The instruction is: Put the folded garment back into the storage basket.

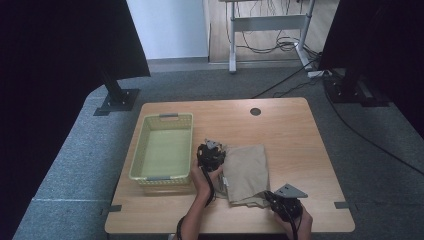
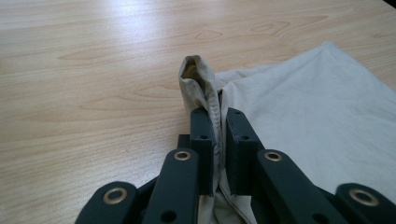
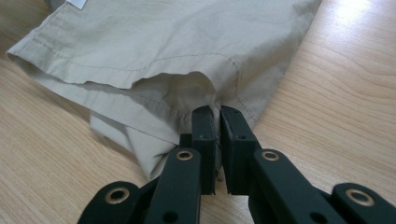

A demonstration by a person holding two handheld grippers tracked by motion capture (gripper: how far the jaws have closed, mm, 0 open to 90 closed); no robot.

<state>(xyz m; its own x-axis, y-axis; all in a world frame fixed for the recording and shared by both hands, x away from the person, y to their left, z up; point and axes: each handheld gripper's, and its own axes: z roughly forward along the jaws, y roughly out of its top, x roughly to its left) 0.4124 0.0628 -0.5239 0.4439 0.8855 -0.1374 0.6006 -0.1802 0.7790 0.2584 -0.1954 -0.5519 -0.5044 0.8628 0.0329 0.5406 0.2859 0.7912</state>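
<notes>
A folded beige garment point(image 1: 246, 171) lies on the wooden table point(image 1: 295, 135), right of the basket. My left gripper point(image 1: 210, 154) is at its far left edge, shut on a bunched seam of the cloth point(image 2: 201, 88) that sticks up between the pads. My right gripper point(image 1: 280, 201) is at the garment's near right corner, shut on the cloth's hem point(image 3: 212, 100). The garment point(image 3: 168, 42) spreads away from the jaws with layered edges showing. A hand holds each gripper from the near edge.
A pale yellow-green plastic basket point(image 1: 182, 122) stands empty on the table's left part. A round cable hole point(image 1: 255, 111) sits near the far edge. Dark stands and a desk frame with cables stand on the grey carpet beyond the table.
</notes>
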